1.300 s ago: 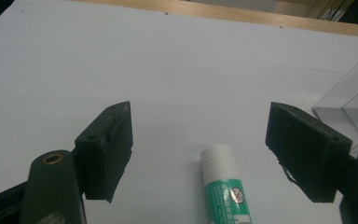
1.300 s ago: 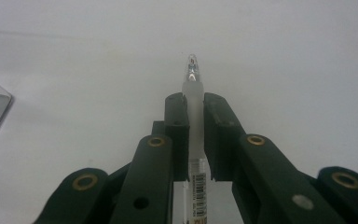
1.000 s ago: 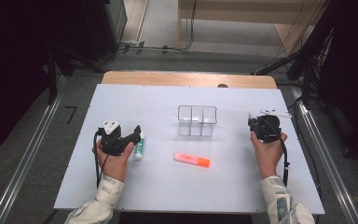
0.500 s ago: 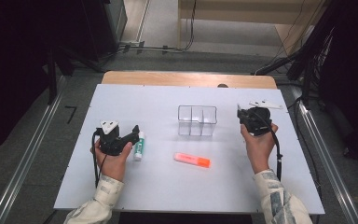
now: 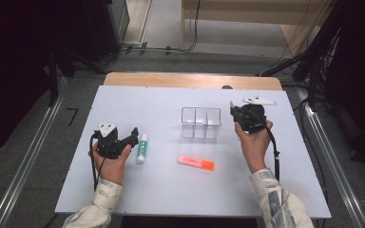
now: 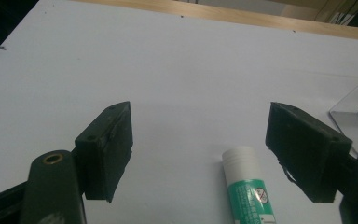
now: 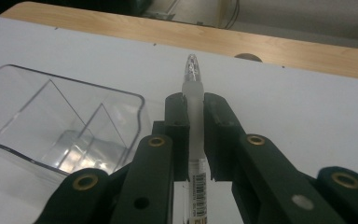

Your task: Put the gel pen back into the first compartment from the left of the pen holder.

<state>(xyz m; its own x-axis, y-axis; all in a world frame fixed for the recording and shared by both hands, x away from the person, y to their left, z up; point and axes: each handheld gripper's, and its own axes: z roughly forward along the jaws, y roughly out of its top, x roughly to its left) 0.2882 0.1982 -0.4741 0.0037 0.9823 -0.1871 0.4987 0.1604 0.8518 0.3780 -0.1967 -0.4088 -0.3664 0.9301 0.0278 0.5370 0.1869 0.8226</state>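
A: Item one, right gripper (image 7: 195,135): fingers (image 7: 177,133) closed on a slim clear-capped white pen (image 7: 193,88), held beside the clear plastic three-compartment organiser (image 5: 200,122).

B: Risk?

A: Narrow grip; the pen could pivot or slip against the organiser's rim.

B: Item two?

A: Left gripper (image 6: 205,154): fingers wide apart, empty, straddling a green-and-white glue stick (image 6: 247,186) on the white surface (image 5: 161,185). Orange highlighter (image 5: 196,162) lies near.

Glue stick (image 6: 247,191) cut off by the left gripper view's bottom edge, label print too small to read. Pen (image 7: 194,121) partly hidden between jaws. Clear organizer (image 7: 60,126) cropped at left.
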